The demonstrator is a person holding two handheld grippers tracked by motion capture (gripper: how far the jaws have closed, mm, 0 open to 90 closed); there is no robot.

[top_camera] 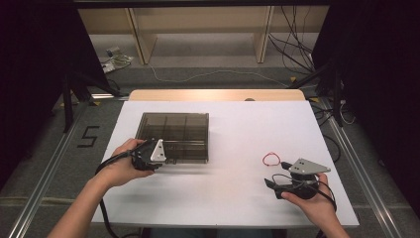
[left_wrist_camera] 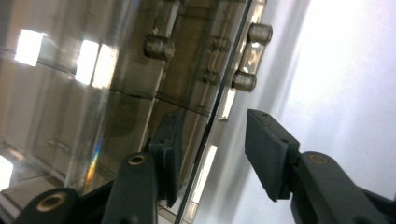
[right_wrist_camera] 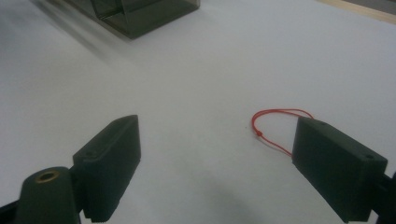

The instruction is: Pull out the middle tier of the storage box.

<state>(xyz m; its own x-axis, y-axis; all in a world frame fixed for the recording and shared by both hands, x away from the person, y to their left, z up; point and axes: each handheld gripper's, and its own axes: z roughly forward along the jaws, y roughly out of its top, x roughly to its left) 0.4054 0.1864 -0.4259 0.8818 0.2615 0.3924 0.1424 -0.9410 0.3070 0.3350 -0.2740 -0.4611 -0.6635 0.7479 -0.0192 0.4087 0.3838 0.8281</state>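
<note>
My left gripper (top_camera: 163,157) sits at the near edge of the smoky plastic box (top_camera: 173,130), centre-left of frame, jaws straddling its lid edge, pads not yet pressing. Right gripper (top_camera: 271,182), jaws wide apart, idles by the red loop (top_camera: 271,158).

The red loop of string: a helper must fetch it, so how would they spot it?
On the white table, look to the near right side, just ahead of the right gripper. The red loop of string lies flat there, the only bright red thing, well apart from the smoky compartment box.
</note>
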